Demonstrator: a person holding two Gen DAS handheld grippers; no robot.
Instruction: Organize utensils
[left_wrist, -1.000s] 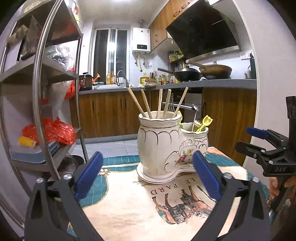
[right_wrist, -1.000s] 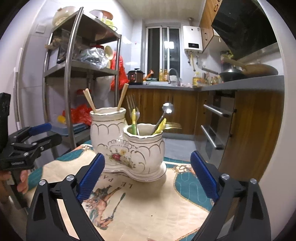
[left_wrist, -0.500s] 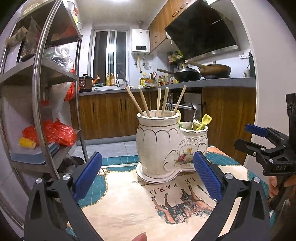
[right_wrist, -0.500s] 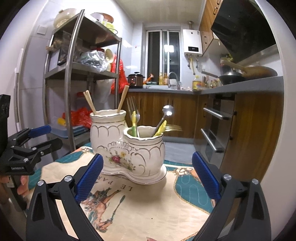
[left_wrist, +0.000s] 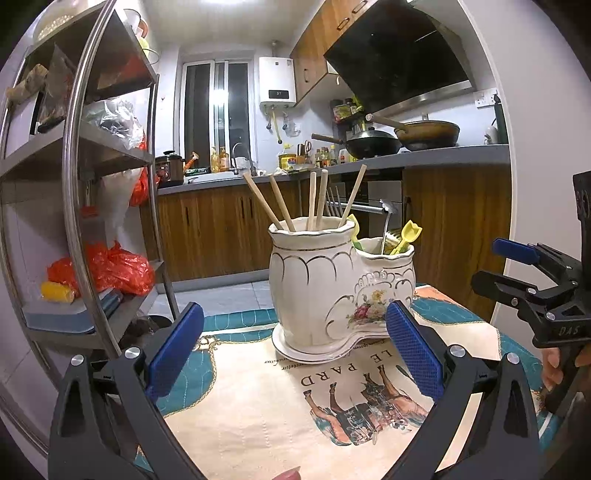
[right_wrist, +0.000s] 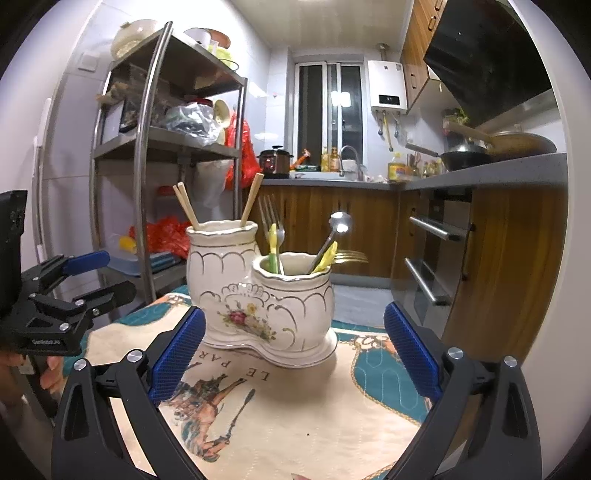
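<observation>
Left gripper (left_wrist: 293, 345) hangs wide and empty, right gripper (right_wrist: 293, 345) likewise, both low over the cloth (left_wrist: 258, 413). Between and beyond them stands the holder (right_wrist: 264, 299): chopsticks (left_wrist: 280, 203) in the tall pot, forks (right_wrist: 271, 221) and spoon (right_wrist: 334, 232) in the short one.

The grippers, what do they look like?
Both match: the left gripper and right gripper have black plastic frames with silver screws and two fingers faced with textured blue pads. White lettering marks each body's side. No cables or sleeves show.
</observation>
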